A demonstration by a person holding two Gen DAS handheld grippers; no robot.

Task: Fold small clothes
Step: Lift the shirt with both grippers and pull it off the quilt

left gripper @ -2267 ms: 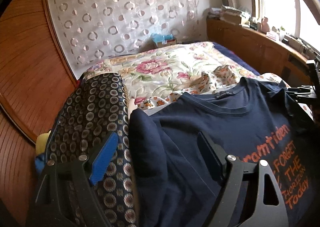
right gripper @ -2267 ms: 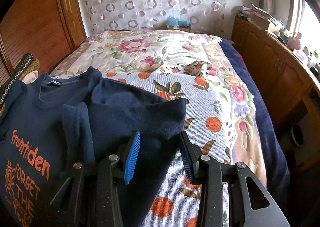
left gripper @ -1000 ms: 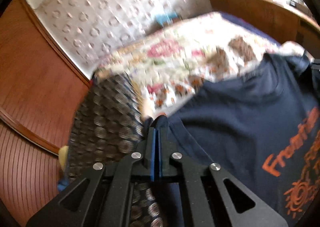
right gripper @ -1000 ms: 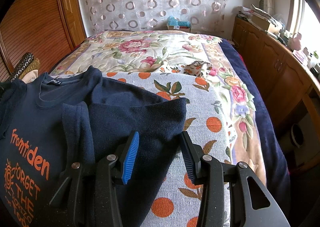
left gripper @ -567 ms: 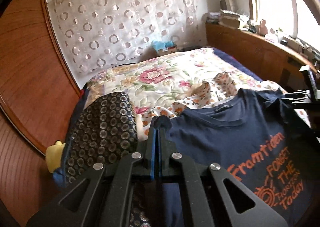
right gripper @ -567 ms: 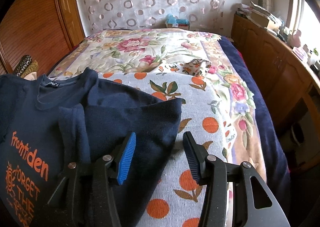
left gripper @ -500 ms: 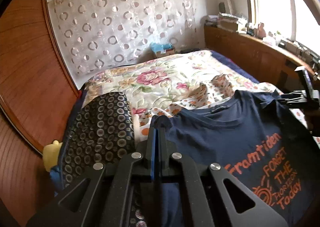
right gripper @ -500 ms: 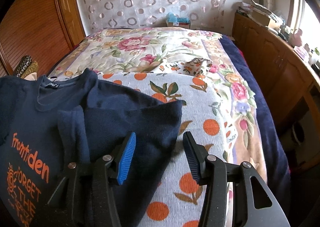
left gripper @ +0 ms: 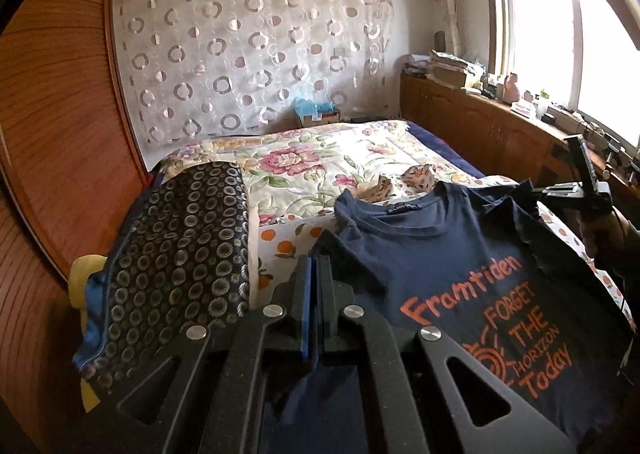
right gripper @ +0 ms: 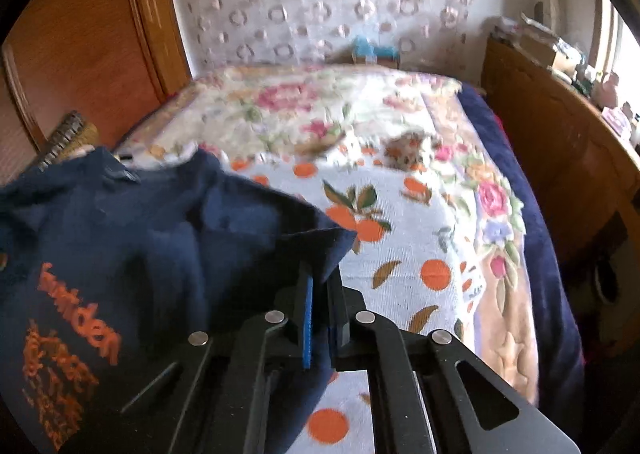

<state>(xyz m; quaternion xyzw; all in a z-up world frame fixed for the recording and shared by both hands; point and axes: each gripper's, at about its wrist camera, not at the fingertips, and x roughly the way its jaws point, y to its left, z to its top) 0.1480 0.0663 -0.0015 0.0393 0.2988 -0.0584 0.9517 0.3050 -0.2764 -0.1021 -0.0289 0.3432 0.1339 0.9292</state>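
A navy T-shirt (left gripper: pixel 440 266) with orange lettering lies face up on the bed, neck toward the headboard. My left gripper (left gripper: pixel 316 270) is shut on the shirt's left sleeve edge, and dark cloth hangs below its pads. In the right wrist view the same navy T-shirt (right gripper: pixel 168 254) fills the left half, blurred. My right gripper (right gripper: pixel 318 278) has its jaws closing on the folded right sleeve, pads pinching the cloth. The left wrist view also shows the right gripper (left gripper: pixel 536 190) at the shirt's far shoulder, held by a hand (left gripper: pixel 592 230).
A dark ring-patterned cushion (left gripper: pixel 180 246) and something yellow (left gripper: pixel 86 274) lie left of the shirt. Under it are an orange-fruit sheet (right gripper: pixel 420 254) and a floral bedspread (left gripper: pixel 320 166). Wooden cabinets (left gripper: pixel 500 130) run along the right, a wooden wardrobe (left gripper: pixel 52 114) along the left.
The right gripper's jaws went from open around the folded sleeve to shut on it. The left gripper, still pinching its sleeve, has drawn it outward, so the shirt now lies spread flatter.
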